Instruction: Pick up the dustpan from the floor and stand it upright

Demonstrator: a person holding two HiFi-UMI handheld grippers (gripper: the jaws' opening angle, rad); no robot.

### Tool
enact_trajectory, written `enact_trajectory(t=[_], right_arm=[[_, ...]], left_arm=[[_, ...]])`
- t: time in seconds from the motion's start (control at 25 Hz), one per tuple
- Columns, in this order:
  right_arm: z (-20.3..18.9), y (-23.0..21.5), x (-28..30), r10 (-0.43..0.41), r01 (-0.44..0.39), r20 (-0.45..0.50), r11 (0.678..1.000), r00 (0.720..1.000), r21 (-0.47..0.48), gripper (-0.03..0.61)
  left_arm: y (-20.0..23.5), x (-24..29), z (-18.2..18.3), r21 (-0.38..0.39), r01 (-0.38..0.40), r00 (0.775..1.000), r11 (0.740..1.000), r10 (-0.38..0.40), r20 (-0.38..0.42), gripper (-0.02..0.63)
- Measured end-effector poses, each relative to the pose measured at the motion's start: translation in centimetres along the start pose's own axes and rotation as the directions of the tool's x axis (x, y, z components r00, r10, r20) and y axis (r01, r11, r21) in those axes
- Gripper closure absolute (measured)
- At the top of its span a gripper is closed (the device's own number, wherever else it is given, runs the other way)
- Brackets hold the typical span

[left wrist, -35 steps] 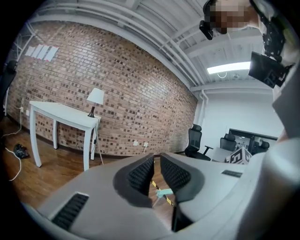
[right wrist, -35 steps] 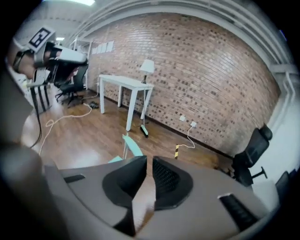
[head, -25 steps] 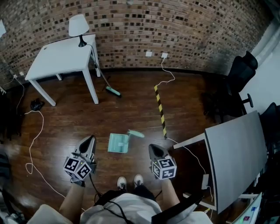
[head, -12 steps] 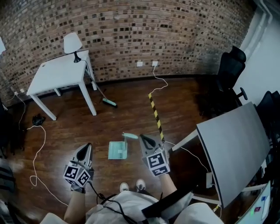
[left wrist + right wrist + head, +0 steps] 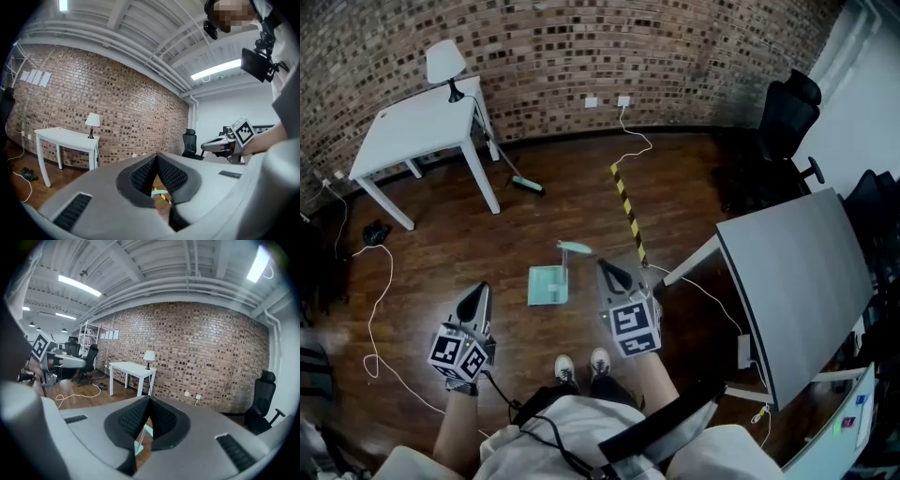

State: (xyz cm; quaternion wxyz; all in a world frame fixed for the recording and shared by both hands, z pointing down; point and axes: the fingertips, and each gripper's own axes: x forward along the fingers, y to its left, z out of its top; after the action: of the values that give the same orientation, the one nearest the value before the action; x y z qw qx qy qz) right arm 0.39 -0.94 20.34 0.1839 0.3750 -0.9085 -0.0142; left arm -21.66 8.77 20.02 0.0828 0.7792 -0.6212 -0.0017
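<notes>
A mint-green dustpan lies flat on the dark wood floor, its handle pointing away from me. My left gripper hovers to the dustpan's left, shut and empty. My right gripper is held higher, just right of the handle, also shut with nothing in it. In the left gripper view the closed jaws hide all but a sliver of the dustpan. Below the closed jaws in the right gripper view, a piece of the dustpan shows.
A white table with a lamp stands at the back left, a broom beside it. A yellow-black strip runs across the floor. At the right are a grey desk and a black chair. A white cable trails on the left.
My right gripper has risen and come in close to the dustpan's handle. The left gripper has shifted a little, and the head view has swung so the room sits differently in frame.
</notes>
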Motion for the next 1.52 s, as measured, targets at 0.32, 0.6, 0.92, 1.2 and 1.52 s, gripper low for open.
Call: enact_trajectory(t=[0.32, 0.6, 0.92, 1.2, 1.52], right_arm=[[0.5, 2.3, -7.1, 0.025, -0.041, 0.121, 0.991, 0.992, 0.13, 0.598], [-0.8, 3.9, -18.2, 0.017, -0.047, 0.207, 0.989, 0.978, 0.141, 0.598], [-6.8, 5.7, -37.9, 0.013, -0.049, 0.192, 0.982, 0.981, 0.182, 0.598], [-8.1, 8.3, -46.8, 0.019, -0.064, 0.207, 0.974, 0.978, 0.217, 0.598], [-5.7, 13.4, -51.2, 0.01, -0.051, 0.27, 0.988, 0.963, 0.143, 0.6]], left_arm=[[-5.1, -5.2, -1.1, 0.106, 0.027, 0.998, 0.994, -0.022, -0.052, 0.618], [-13.6, -12.7, -2.5, 0.146, 0.018, 1.0, 0.989, -0.017, -0.013, 0.618], [-30.7, -25.3, -6.6, 0.164, 0.001, 0.999, 0.986, 0.006, -0.038, 0.618], [-36.7, -32.6, -4.6, 0.143, -0.018, 1.0, 0.99, 0.018, 0.002, 0.618], [-37.7, -37.0, -3.0, 0.18, 0.013, 1.0, 0.984, -0.013, 0.003, 0.618]])
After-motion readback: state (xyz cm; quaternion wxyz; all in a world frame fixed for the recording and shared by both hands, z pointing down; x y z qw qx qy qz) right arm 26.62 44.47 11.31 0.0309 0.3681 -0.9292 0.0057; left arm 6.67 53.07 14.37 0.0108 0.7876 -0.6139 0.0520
